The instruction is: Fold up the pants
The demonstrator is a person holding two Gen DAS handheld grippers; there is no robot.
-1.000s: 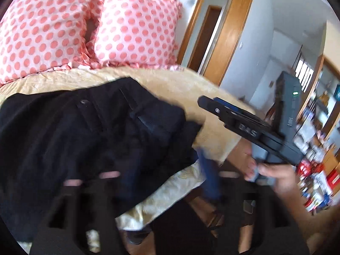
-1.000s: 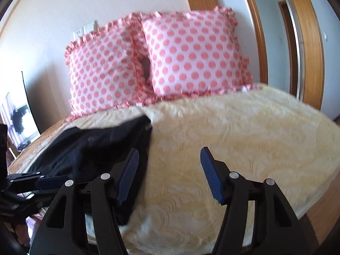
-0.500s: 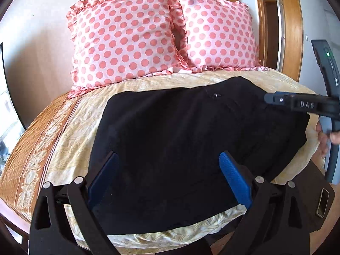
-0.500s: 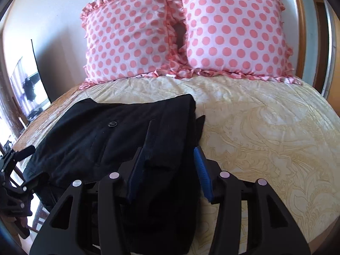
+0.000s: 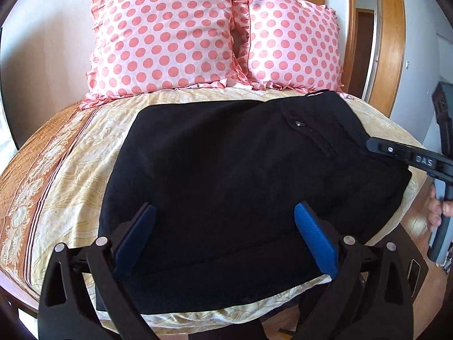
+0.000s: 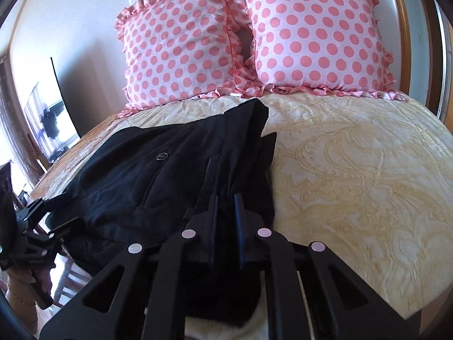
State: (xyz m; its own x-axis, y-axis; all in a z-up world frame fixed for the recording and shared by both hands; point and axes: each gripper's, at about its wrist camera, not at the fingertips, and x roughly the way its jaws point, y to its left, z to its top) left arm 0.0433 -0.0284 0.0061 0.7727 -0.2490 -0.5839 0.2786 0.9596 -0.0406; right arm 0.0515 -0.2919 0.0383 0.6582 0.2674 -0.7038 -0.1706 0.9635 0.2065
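Note:
Black pants (image 5: 240, 170) lie folded on the bed, waistband to the right, with a button pocket (image 5: 299, 124) showing. My left gripper (image 5: 223, 229) is open and empty, its blue pads just above the near edge of the pants. My right gripper (image 6: 226, 212) is shut on the waistband end of the pants (image 6: 175, 175). It also shows in the left wrist view (image 5: 376, 146), at the right side of the pants. The left gripper shows at the far left of the right wrist view (image 6: 56, 212).
Two pink polka-dot pillows (image 5: 170, 36) (image 6: 314, 31) lean on the wall at the head of the bed. The cream patterned bedspread (image 6: 354, 170) stretches right of the pants. A wooden door frame (image 5: 388, 42) stands to the right. The bed's front edge (image 5: 198, 314) is close below my left gripper.
My right gripper has closed on the waistband end of the pants. My left gripper swung round over the pants, then held open and moved slightly nearer.

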